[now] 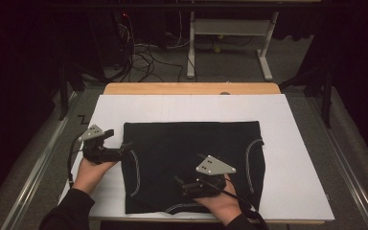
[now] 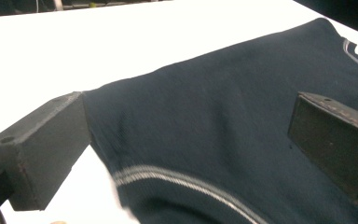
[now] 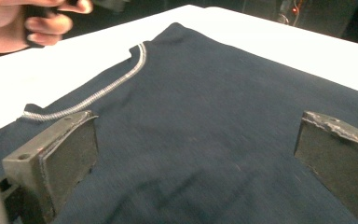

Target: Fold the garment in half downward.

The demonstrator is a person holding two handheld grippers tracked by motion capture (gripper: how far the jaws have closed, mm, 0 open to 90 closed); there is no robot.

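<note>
Both forearms reach forward, the left claw (image 1: 124,146) gaping at the edge and the right claw (image 1: 178,182) gaping over one folded dark navy knit garment (image 1: 191,153) on the white worktop (image 1: 292,158).

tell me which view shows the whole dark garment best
The high view: the dark garment lies flat on the white sheet with all its edges visible. The left gripper view shows one corner and a pale trim line; the right gripper view shows a close stretch of fabric with a curved trim.

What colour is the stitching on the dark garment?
Light grey, almost white, curving along the navy garment; the stitching shows best in the right gripper view.
</note>
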